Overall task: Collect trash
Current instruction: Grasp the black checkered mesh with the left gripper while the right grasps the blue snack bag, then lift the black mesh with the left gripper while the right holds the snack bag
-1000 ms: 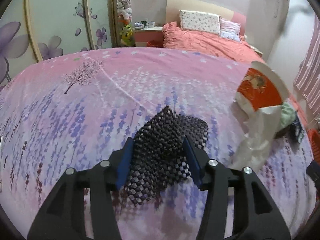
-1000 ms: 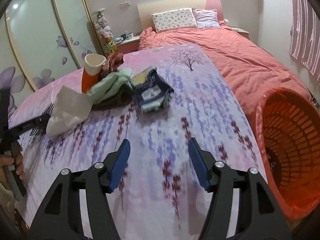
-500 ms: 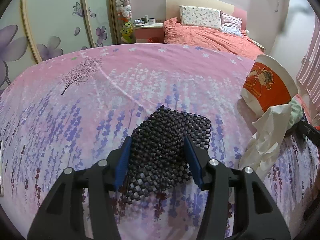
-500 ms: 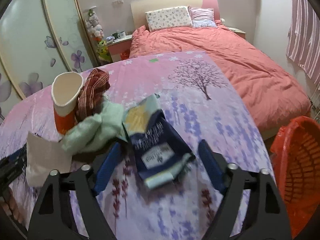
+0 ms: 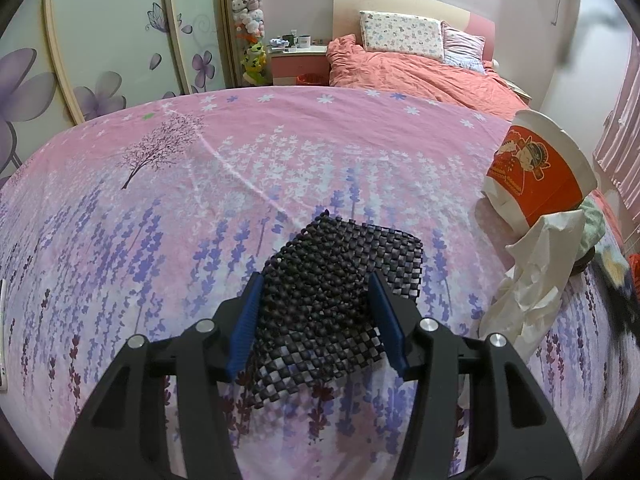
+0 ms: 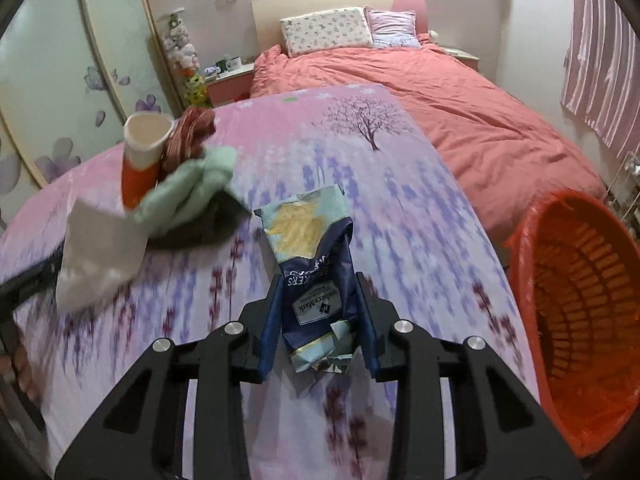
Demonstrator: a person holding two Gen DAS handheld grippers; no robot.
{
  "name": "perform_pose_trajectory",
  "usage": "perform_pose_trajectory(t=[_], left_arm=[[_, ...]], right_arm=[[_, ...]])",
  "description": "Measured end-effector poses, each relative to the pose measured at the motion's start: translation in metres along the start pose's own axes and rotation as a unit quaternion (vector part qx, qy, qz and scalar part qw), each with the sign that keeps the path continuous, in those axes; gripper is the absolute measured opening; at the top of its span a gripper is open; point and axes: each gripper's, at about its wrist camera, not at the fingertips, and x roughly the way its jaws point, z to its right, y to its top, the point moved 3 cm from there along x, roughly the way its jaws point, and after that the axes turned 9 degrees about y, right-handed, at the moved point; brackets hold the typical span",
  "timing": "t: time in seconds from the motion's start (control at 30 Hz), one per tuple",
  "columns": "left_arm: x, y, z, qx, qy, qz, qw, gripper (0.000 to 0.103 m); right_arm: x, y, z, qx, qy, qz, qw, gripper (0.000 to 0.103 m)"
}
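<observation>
Right fingers (image 6: 362,312) now closing around snack bag (image 6: 316,264).

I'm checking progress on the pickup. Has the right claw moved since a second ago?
Yes. The right claw went forward, away from the orange basket, and its jaws have just been closing around the snack bag.

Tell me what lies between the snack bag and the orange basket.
Nothing: in the right wrist view, only bare floral cloth runs from the snack bag to the table's right edge, and the basket stands just past it, lower down.
</observation>
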Motion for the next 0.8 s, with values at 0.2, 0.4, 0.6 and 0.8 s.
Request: perform_pose_trajectory(t=[0.2, 0.4, 0.6, 0.8], left_arm=[[-0.0002, 0.0000, -0.0004, 0.000, 0.000, 0.000, 1.0000, 0.053], [0.0002, 0.0002, 0.0006, 0.000, 0.000, 0.000, 1.0000, 0.053], [0.0019, -0.0001, 0.0010, 0.001, 0.003, -0.001, 1.0000, 0.054], [0.0043, -0.0014, 0.0018, 0.003, 0.006, -0.001, 1.0000, 0.054]], right_arm=[[0.0055, -0.0019, 0.0007, 0.001, -0.013, -0.015, 1.000, 0.039], [0.0080, 0.0003, -0.0011, -0.002, -0.020, -0.016, 1.000, 0.039], [0.0083, 0.0000, 0.0005, -0.004, -0.022, -0.017, 1.000, 0.040], [0.0083, -0.0005, 0.0028, 0.009, -0.002, -0.012, 1.000, 0.042]])
